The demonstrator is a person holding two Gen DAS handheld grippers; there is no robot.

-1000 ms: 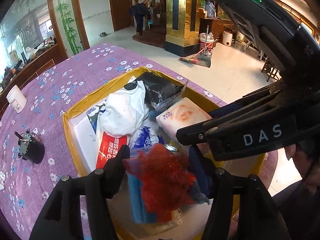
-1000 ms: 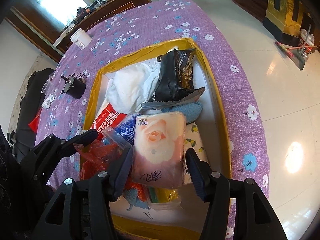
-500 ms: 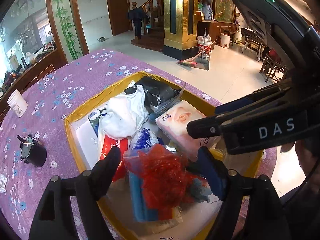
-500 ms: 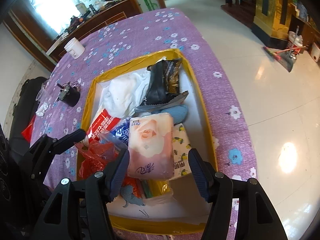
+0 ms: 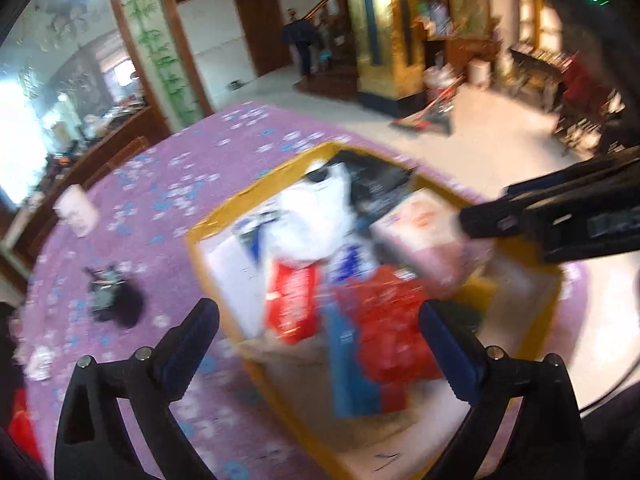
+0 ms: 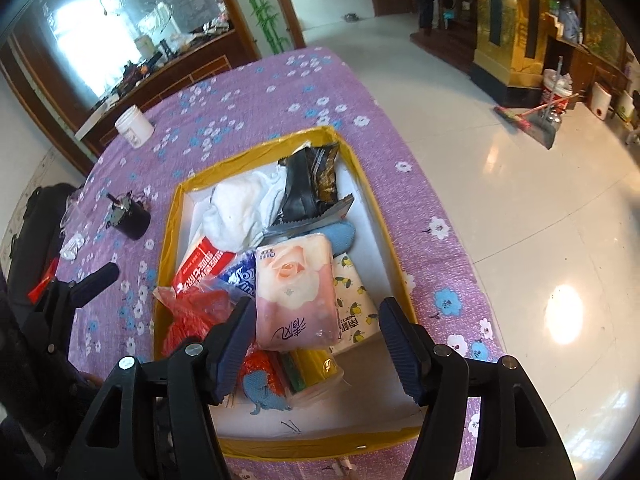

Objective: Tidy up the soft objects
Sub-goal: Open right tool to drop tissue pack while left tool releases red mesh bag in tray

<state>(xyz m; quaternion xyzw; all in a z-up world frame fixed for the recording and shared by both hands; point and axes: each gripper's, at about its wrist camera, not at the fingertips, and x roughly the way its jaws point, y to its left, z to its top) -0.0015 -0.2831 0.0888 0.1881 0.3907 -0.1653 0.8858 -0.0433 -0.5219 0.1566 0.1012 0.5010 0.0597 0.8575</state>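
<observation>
Pink tissue pack [image 6: 296, 292] lies centre frame, atop pile in yellow box [image 6: 394, 248]. Light, squashy, slick wrap; grip across long sides. Right gripper [image 6: 316, 340] opening, pack between jaws, untouched. Left gripper [image 5: 320, 344] opening wide, empty.

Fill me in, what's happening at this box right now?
A person holds two grippers over a yellow-rimmed box of soft goods on the purple floral tablecloth. The left gripper, jaws opening, hangs above the red mesh bag without touching it. The right gripper, jaws also opening, straddles the pink rose tissue pack, not pressing it. Nothing is held.
</observation>
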